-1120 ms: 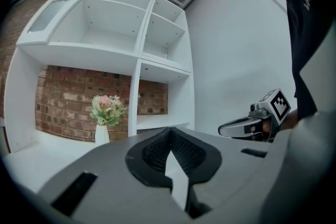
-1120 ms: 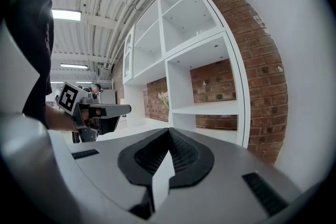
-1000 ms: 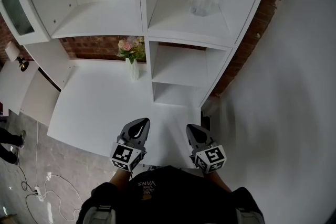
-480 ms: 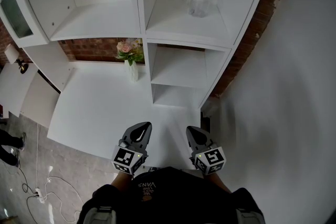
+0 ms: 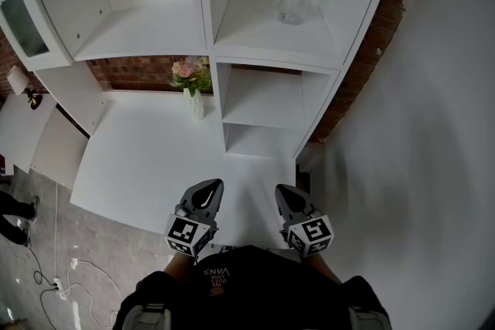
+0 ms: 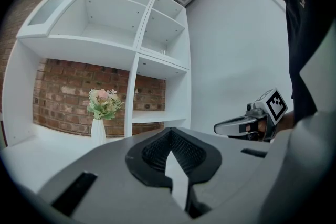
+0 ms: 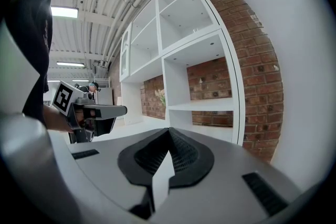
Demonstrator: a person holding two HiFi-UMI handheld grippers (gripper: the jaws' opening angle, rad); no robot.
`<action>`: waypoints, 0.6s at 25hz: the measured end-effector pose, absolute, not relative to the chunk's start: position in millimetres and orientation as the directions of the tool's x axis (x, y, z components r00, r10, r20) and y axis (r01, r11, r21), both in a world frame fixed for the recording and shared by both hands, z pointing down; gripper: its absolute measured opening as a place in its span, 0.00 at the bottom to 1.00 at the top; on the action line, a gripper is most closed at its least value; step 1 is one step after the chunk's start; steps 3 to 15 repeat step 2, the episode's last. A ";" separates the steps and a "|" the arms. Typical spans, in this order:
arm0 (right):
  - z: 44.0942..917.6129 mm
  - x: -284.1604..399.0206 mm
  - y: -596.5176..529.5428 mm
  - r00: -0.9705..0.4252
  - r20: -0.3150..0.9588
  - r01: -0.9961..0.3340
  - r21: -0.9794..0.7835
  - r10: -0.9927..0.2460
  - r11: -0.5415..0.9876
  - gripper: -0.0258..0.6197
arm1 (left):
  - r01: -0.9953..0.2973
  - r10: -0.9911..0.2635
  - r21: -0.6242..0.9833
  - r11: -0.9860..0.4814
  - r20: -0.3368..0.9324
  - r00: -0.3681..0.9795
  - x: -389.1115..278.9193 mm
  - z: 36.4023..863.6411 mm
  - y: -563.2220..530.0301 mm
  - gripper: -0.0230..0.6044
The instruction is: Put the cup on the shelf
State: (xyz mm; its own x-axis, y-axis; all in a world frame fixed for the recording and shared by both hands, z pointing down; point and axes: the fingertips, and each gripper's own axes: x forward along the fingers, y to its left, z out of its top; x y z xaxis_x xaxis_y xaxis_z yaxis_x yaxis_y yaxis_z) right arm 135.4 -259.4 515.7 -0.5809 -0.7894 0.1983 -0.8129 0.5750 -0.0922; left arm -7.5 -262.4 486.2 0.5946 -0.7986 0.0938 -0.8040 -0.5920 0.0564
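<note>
A clear glass cup stands upright on the upper right shelf of the white shelf unit. Both grippers hang low near my body, over the front edge of the white table, far from the cup. The left gripper is shut with nothing in it, and its pads meet at the tip in its own view. The right gripper is also shut and empty. Each gripper shows in the other's view: the right gripper and the left gripper.
A white vase of flowers stands on the table against the shelf's middle post. Lower open shelves sit under the cup's compartment. A plain wall closes the right side. A cabinet and lamp are at left, and cables lie on the floor.
Both grippers stay shut in nearly the same spot. Only the head view has shifted very slightly.
</note>
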 end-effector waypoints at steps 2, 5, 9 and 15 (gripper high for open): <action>516.9 135.9 -258.7 -0.581 0.203 -0.813 -0.095 -0.788 0.575 0.04 | -0.803 -0.798 0.057 -0.593 0.096 0.596 -6.9 486.4 -262.1 0.05; 516.9 135.9 -258.7 -0.581 0.203 -0.813 -0.095 -0.788 0.575 0.04 | -0.803 -0.798 0.057 -0.593 0.096 0.596 -6.9 486.4 -262.1 0.05; 516.9 135.9 -258.7 -0.581 0.203 -0.813 -0.095 -0.788 0.575 0.04 | -0.803 -0.798 0.057 -0.593 0.096 0.596 -6.9 486.4 -262.1 0.05; 516.9 135.9 -258.7 -0.581 0.203 -0.813 -0.095 -0.788 0.575 0.04 | -0.803 -0.798 0.057 -0.593 0.096 0.596 -6.9 486.4 -262.1 0.05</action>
